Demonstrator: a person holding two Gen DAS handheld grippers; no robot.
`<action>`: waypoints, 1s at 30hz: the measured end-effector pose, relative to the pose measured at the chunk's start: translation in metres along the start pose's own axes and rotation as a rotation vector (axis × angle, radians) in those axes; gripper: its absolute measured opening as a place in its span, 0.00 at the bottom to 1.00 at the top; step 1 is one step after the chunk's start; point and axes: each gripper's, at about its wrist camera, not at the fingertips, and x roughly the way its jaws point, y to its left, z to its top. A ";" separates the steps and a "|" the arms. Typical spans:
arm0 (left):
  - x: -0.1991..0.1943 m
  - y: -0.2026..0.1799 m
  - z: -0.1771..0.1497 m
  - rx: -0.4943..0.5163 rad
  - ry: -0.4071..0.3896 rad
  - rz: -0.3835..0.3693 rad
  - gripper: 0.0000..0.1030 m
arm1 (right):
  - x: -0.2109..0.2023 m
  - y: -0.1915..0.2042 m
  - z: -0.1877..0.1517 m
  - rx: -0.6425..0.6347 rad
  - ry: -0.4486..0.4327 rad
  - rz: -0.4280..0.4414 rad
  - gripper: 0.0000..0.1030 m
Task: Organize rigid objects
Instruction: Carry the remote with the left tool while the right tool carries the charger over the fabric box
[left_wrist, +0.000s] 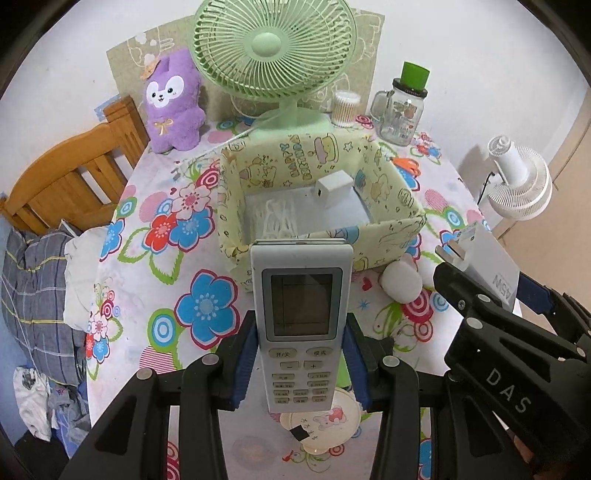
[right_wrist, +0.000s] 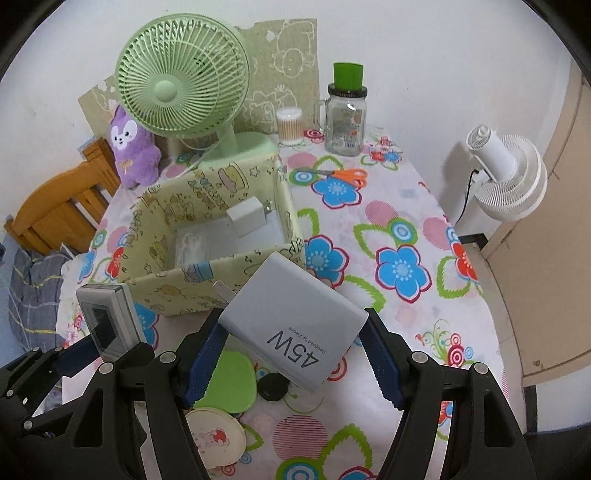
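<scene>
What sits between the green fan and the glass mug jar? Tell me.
A clear tub of cotton swabs stands on the floral tablecloth between the green fan and the glass mug jar; both wrist views show it.

white remote control with grey screen and buttons, being held lengthwise above the surface, nose at the near wall of the yellow cartoon-print fabric box. white 45w charger, prongs leading, hovering tilted at that wall; a smaller white charger is lying inside.
</scene>
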 end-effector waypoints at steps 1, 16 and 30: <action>-0.002 -0.001 0.001 0.004 -0.004 0.001 0.44 | -0.002 0.000 0.001 -0.001 -0.002 0.002 0.72; -0.020 -0.005 0.020 -0.001 -0.048 -0.003 0.44 | -0.024 0.000 0.024 -0.028 -0.059 0.019 0.72; -0.018 -0.005 0.049 0.008 -0.065 -0.005 0.44 | -0.020 0.002 0.053 -0.037 -0.078 0.032 0.72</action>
